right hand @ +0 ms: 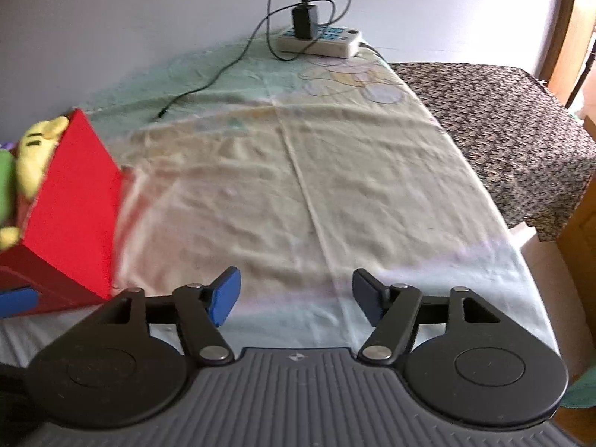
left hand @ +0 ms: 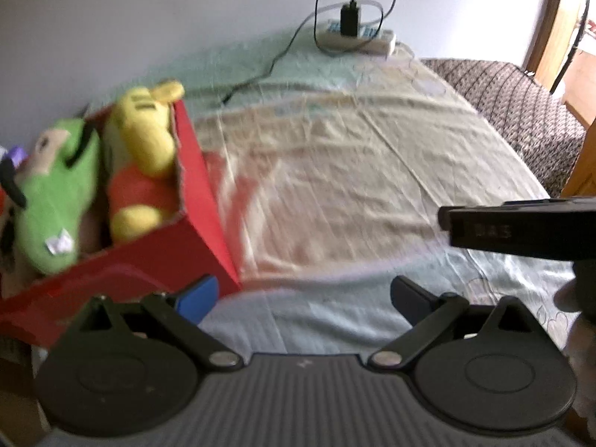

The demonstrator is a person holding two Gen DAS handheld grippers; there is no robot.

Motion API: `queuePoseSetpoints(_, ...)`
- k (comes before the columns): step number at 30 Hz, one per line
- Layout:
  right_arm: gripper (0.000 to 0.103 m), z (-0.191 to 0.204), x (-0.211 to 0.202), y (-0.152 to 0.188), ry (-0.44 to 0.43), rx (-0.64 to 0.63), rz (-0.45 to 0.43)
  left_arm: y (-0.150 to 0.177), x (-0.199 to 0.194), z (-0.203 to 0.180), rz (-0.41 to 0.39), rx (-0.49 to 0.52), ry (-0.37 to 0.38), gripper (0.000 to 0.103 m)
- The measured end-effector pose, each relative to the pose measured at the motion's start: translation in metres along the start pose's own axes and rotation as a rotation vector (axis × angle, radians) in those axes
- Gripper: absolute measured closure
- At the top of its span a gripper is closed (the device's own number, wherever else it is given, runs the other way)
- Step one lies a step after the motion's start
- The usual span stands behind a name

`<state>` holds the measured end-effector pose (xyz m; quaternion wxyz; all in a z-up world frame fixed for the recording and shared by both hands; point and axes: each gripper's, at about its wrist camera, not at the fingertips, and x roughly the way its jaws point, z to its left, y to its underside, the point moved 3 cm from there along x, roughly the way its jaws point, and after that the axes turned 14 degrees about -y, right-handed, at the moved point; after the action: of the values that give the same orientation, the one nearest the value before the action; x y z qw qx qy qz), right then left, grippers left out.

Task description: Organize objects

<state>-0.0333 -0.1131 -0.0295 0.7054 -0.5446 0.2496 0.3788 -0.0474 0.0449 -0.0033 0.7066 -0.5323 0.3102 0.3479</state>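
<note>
Bed [right hand: 335, 186] with pale sheet, mostly bare; red box [left hand: 201, 201] at left holds yellow plush [left hand: 143, 141] and green plush [left hand: 56, 201], packed side by side, likely sorted. Left tool [left hand: 303, 298] and right tool [right hand: 296, 294] gape wide, holding nothing. Power strip [right hand: 320, 41] far against wall.

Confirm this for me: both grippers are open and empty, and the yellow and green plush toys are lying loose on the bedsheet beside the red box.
Not quite. The yellow plush toy and green plush toy lie inside the red box, not loose on the bedsheet; the left wrist view shows this. The rest holds: left gripper and right gripper are open and empty.
</note>
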Motion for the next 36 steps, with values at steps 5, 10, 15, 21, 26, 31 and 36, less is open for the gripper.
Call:
queuePoseSetpoints(5,0.029,-0.01,-0.005,0.004,-0.001,-0.015,0.004,0.012,0.005,-0.008,0.056,-0.021,-0.032,0.004)
queuePoseSetpoints(10,0.028,0.0,-0.002,0.008,-0.037,-0.046,0.026,0.02,0.005,0.003,0.077,-0.059,-0.071,0.004)
queuePoseSetpoints(15,0.028,0.026,-0.002,0.006,-0.073,-0.078,0.047,0.026,-0.001,0.03,0.083,-0.1,-0.099,0.004)
queuePoseSetpoints(21,0.027,0.071,-0.013,-0.009,-0.118,-0.123,0.019,0.021,-0.018,0.081,0.049,-0.177,-0.134,0.003)
queuePoseSetpoints(26,0.024,0.112,-0.024,-0.023,-0.164,-0.154,-0.026,0.014,-0.031,0.122,0.013,-0.228,-0.183,0.003)
queuePoseSetpoints(31,0.022,0.151,-0.029,-0.028,-0.191,-0.198,-0.051,0.012,-0.035,0.156,-0.001,-0.268,-0.217,0.003)
queuePoseSetpoints(36,0.021,0.178,-0.025,-0.036,-0.21,-0.204,-0.064,0.009,-0.033,0.186,-0.014,-0.29,-0.243,0.003)
